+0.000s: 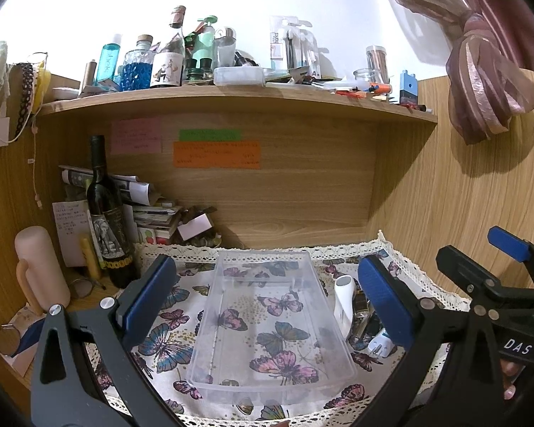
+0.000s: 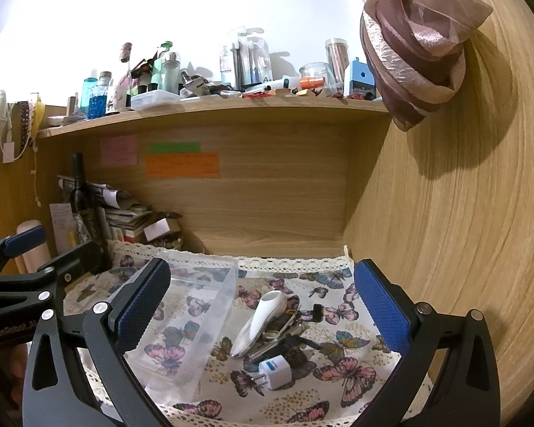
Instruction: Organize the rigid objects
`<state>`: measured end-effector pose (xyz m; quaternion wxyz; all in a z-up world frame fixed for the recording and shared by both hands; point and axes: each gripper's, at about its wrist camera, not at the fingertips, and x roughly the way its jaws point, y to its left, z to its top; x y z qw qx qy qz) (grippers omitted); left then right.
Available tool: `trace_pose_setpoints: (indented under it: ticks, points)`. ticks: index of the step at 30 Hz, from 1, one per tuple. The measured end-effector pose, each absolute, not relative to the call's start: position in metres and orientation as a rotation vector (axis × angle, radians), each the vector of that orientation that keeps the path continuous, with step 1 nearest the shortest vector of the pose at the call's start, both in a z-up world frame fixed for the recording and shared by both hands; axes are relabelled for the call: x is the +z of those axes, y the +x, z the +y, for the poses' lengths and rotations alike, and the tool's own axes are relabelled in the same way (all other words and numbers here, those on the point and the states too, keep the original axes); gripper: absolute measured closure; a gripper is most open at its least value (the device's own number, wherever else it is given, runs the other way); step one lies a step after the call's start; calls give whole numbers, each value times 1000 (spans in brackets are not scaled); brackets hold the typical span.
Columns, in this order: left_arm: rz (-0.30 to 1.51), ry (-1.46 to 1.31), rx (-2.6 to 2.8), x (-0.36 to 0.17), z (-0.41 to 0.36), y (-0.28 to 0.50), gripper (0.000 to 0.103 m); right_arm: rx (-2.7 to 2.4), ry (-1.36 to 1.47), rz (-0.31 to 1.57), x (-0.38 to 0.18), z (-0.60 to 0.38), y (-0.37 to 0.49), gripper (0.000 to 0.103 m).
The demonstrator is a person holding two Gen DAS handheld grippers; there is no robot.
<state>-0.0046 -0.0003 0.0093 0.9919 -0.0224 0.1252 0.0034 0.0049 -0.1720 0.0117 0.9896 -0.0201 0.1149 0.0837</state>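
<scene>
A clear plastic bin lies empty on the butterfly cloth; it also shows in the right wrist view. To its right lie a white handled tool, a white plug adapter and dark metal clips or keys. The white tool and the adapter also show in the left wrist view. My left gripper is open above the bin. My right gripper is open above the small items and holds nothing.
A dark wine bottle, a stack of papers and books and a pink cylinder stand at the left. A cluttered shelf runs above. A wooden side wall and a tied curtain are at the right.
</scene>
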Motion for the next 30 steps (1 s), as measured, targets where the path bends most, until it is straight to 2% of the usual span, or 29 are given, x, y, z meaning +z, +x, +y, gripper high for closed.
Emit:
trace_pose_setpoints:
  ticks: [30]
  points:
    - [242,-39,9,10,-1,-2,0,177,-62,201,15,-170,-1,0]
